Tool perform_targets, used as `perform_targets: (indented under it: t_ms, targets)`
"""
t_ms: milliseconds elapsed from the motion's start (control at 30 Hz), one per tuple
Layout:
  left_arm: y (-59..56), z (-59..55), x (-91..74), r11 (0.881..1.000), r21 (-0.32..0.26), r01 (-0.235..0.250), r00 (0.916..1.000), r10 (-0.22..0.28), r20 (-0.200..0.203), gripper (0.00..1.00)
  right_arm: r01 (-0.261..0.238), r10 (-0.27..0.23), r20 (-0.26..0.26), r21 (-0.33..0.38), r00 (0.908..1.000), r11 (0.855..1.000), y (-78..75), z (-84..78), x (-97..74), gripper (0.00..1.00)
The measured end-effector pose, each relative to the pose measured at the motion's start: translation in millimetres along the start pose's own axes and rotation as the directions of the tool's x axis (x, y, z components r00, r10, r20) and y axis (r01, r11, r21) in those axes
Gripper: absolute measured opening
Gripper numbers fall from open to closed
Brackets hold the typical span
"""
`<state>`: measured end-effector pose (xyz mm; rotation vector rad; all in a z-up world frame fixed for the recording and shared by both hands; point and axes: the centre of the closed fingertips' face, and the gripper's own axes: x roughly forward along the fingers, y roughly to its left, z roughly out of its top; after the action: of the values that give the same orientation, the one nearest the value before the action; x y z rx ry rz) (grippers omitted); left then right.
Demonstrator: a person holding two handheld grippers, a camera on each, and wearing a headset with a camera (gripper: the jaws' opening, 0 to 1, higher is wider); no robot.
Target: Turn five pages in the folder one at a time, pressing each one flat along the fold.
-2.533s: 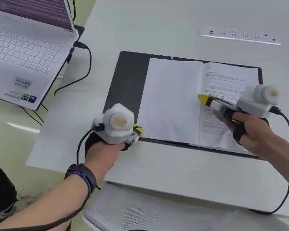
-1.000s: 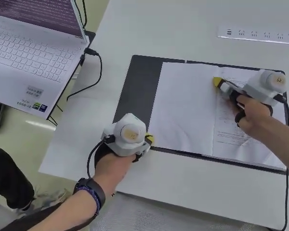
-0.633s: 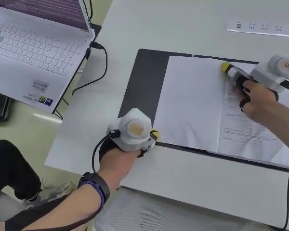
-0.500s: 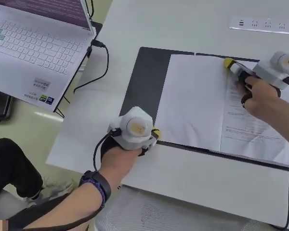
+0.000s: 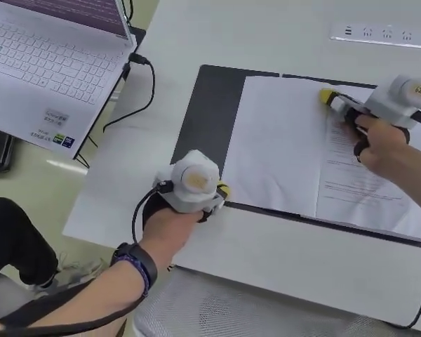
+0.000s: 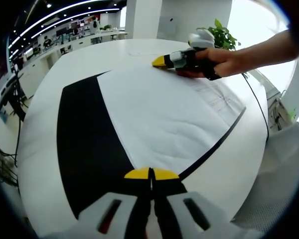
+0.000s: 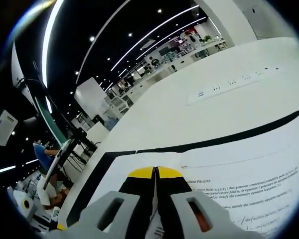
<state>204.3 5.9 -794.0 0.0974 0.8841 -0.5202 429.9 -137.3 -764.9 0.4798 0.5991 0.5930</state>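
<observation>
The folder (image 5: 209,116) lies open on the white desk, black inner cover at the left. A blank white page (image 5: 277,144) is turned over to the left; a printed page (image 5: 368,186) lies on the right. My right gripper (image 5: 328,97) is shut, its yellow tips down on the paper at the top of the fold (image 7: 155,173). My left gripper (image 5: 221,191) is shut with nothing in it, its tips at the folder's near edge by the blank page's lower corner (image 6: 151,174). In the left gripper view the right gripper (image 6: 162,61) reaches in across the far end of the pages.
An open white laptop (image 5: 42,63) stands at the left, with a black cable (image 5: 137,91) running toward the folder's corner. A white power strip (image 5: 382,34) lies at the back right of the desk. The desk's near edge runs just below the folder.
My right gripper has slid from the middle of the fold up to its top end. The left gripper has stayed at the folder's near edge. The head camera has shifted.
</observation>
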Motion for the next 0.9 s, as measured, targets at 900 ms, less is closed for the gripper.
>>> perform_targets:
  t_ms: [900]
  targets:
    - [-0.9, 0.7, -0.6, 1.000, 0.000, 0.004, 0.9999, -0.004, 0.009, 0.00, -0.135, 0.130, -0.098, -0.051, 0.9867, 0.989, 35.9, -57.2, -58.6, 0.00]
